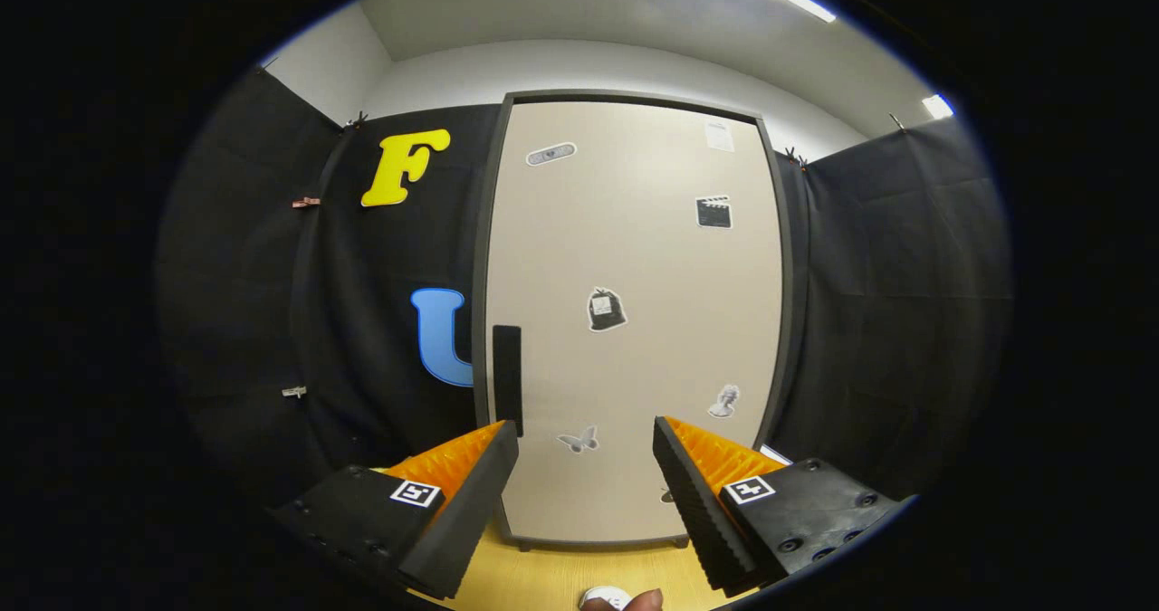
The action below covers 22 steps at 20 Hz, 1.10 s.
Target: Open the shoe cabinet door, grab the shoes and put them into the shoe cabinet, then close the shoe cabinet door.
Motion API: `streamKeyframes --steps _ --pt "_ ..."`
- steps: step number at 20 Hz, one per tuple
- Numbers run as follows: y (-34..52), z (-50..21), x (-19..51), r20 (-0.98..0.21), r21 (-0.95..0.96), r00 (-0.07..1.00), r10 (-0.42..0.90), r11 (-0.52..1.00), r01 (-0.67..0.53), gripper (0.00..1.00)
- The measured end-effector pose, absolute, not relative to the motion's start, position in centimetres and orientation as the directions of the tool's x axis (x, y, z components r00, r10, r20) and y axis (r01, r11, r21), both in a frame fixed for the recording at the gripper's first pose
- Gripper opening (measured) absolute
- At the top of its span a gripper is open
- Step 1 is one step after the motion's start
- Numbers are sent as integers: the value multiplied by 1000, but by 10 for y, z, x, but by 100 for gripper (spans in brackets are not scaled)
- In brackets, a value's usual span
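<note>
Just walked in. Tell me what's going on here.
A person is holding a gripper up to a tall beige shoe cabinet that stands on a wooden floor. Its door is shut, with stickers on it and a dark vertical handle on its left side. The fingers are open, gripping nothing, with the handle just beyond the left finger. Nothing is opened yet.

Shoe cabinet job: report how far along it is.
Nothing looks done: the shoe cabinet door is shut. In hand: the claw is open, short of the door, near its dark handle. Left: open the door, put the shoes inside, close it. A small white thing lies below the fingers.
</note>
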State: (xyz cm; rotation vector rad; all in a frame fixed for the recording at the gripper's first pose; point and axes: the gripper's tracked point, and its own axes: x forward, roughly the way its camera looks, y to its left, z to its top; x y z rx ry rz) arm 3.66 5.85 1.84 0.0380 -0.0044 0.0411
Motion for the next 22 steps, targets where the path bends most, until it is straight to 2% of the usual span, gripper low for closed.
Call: streamKeyframes --steps 12,15,19,20,22 --pt "120 -9 146 -47 68 997 68 996 -65 98" --pt "131 -16 166 -52 59 996 78 995 -74 94" --pt "138 -27 184 -70 60 996 61 997 -56 73" --pt "136 -31 188 -80 63 996 48 997 -43 58" --pt "136 -34 191 -95 74 995 18 997 -11 43"
